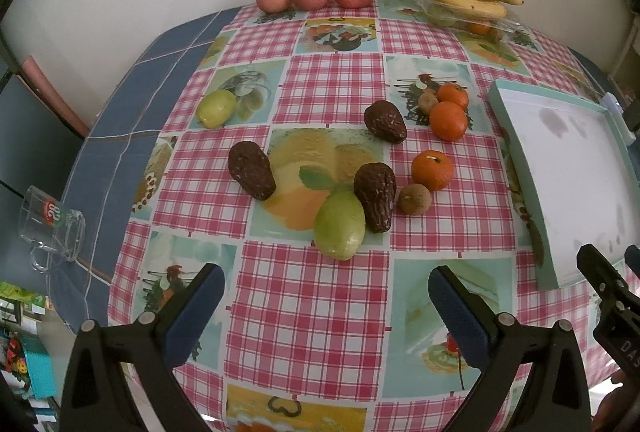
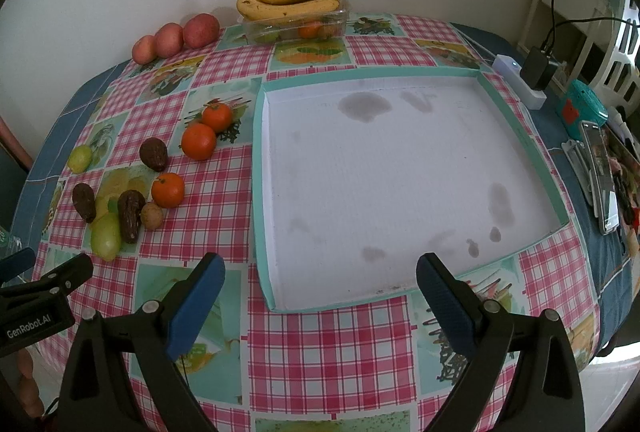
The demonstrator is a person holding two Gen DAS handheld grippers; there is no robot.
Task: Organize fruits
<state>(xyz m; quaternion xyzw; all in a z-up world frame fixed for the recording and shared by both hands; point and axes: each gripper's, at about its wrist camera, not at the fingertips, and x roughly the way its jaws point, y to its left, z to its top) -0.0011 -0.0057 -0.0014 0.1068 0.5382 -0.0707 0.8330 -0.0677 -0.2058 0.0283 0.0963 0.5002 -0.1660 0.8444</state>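
Grippers: the left gripper [image 1: 326, 292] and right gripper [image 2: 320, 282] both hover above the checked tablecloth [image 1: 312, 312] with blue-padded jaws spread wide, holding nothing. Ahead of the left gripper lie green oval fruits [image 1: 340, 225], dark wrinkled avocados [image 1: 375, 196], orange tangerines [image 1: 432, 170] and a brown walnut [image 1: 414, 198]. The shallow white tray with teal rim [image 2: 258, 192] sits ahead of the right gripper, beside the fruit.

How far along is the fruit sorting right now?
Nothing looks done: the teal tray holds no fruit. Nothing is in hand; the left gripper and right gripper are both open. Still loose on the tablecloth: the oranges, avocados and green fruits.
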